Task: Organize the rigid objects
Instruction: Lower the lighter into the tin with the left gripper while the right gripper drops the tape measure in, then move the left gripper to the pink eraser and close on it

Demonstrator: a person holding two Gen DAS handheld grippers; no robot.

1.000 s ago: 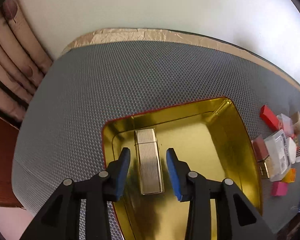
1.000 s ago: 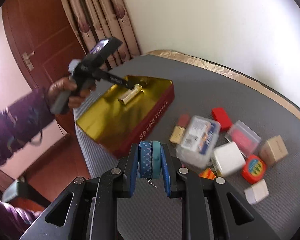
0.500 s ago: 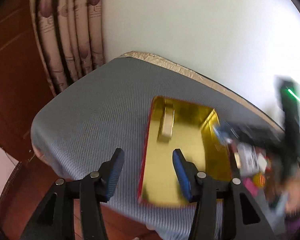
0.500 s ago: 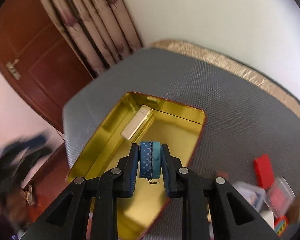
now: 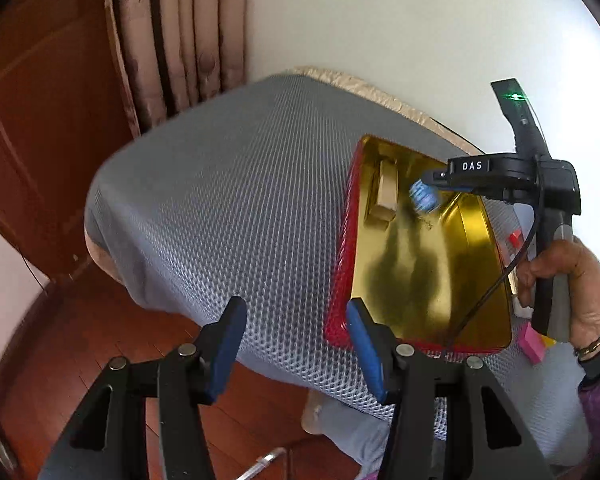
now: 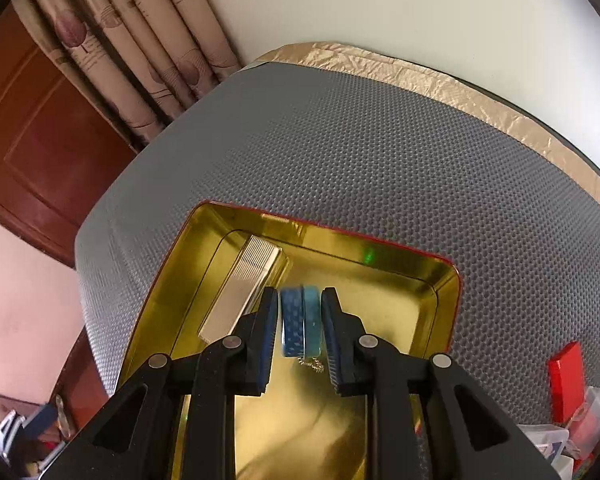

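A gold-lined tin with red outer walls [image 5: 340, 264] [image 6: 444, 280] lies on the grey mat. A ribbed silver box [image 5: 385, 194] [image 6: 244, 288] lies in its far left corner. My right gripper [image 6: 300, 320] is over the tin with a blue round tape measure [image 6: 301, 322] [image 5: 423, 196] between its pads; small gaps show at both sides, and the tape measure looks blurred. My left gripper [image 5: 296, 334] is open and empty, pulled back over the table's near edge, left of the tin.
A red box [image 6: 566, 384] and clear plastic cases [image 6: 556, 440] lie right of the tin. A pink block [image 5: 532, 346] sits by the hand holding the right gripper. Curtains and a wooden door stand beyond the table's left side. Wooden floor lies below.
My left gripper withdrew from the tin, leaving the silver box there. My right gripper carried the tape measure from the pile into the tin and its jaws have parted slightly.
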